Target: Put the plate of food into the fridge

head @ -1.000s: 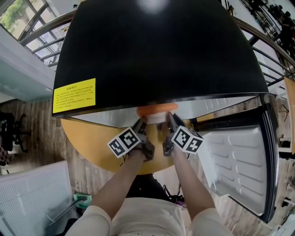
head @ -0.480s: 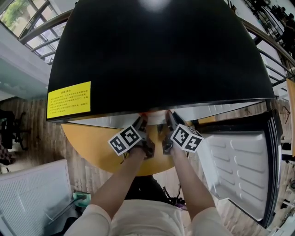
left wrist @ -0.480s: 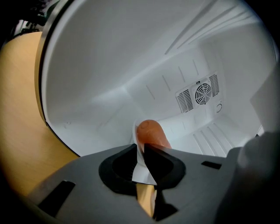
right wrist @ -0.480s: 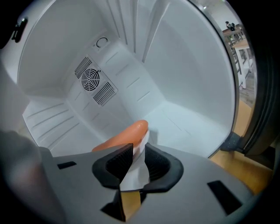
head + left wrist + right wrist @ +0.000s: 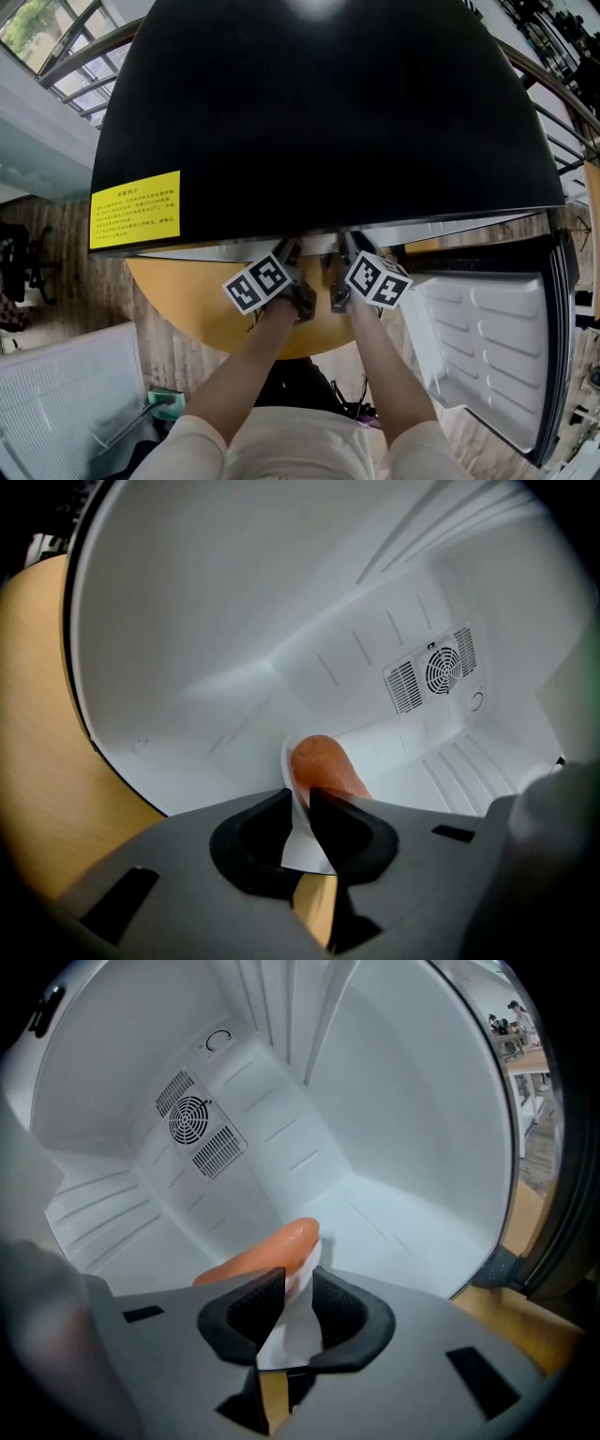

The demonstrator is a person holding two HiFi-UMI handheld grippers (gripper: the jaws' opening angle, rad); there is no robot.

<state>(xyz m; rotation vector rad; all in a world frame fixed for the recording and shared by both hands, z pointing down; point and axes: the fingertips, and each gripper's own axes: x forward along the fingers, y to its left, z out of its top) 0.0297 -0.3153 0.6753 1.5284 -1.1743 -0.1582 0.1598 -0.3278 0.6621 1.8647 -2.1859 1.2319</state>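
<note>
Jaws of left gripper (image 5: pixel 300 797), just eased wider, and right gripper (image 5: pixel 298 1281) clamp the plate (image 5: pixel 289 1335) rim; food (image 5: pixel 262 1251) just beyond them, inside fridge (image 5: pixel 403 1129).

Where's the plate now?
The plate is inside the fridge, low and central in both gripper views, its near rim gripped by the left gripper and right gripper; the head view hides it.

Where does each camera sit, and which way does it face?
Head view: on the person's head, facing steeply down at the fridge top; both forearms show.
Left gripper view: on the left gripper, facing into the fridge; its jaws pinch the plate.
Right gripper view: on the right gripper, likewise.
Both gripper views share the orange food and fan vent.
</note>
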